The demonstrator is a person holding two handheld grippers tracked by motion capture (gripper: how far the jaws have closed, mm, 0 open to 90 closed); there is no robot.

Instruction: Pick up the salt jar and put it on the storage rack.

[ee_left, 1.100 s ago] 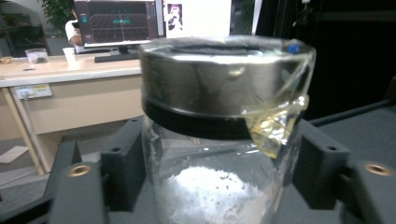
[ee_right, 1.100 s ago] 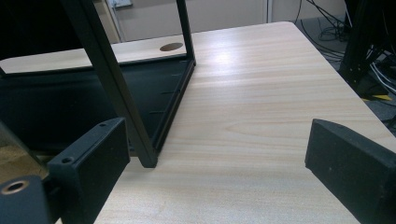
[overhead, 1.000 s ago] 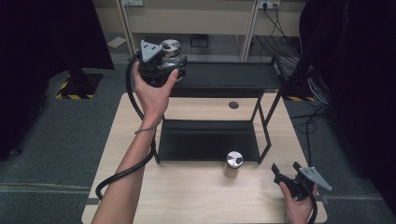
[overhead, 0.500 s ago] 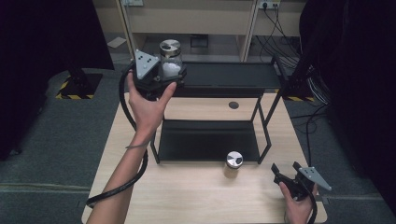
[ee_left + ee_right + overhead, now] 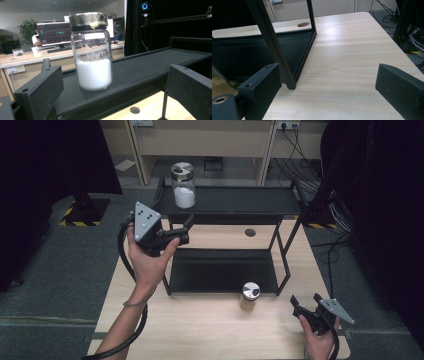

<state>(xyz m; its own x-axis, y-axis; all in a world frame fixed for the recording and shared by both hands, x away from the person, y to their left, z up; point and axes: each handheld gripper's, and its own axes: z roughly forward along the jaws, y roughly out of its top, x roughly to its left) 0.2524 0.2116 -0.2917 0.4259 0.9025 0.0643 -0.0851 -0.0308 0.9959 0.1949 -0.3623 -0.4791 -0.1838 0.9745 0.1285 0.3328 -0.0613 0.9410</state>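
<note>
Glass jar half-full of white powder, upright on top shelf; probably heavy, slippery, breakable, best gripped mid-body. Left gripper and right gripper both open, empty.

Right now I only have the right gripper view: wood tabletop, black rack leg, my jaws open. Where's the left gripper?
Observer: The left gripper is raised at the rack's top shelf, jaws open.
Operator: Anything on that shelf?
Observer: A glass jar with white powder and a metal lid stands there upright, apart from the jaws.
Operator: Anything near my gripper?
Observer: A smaller jar stands on the table in front of the lower shelf, to the left of the right gripper.
</note>
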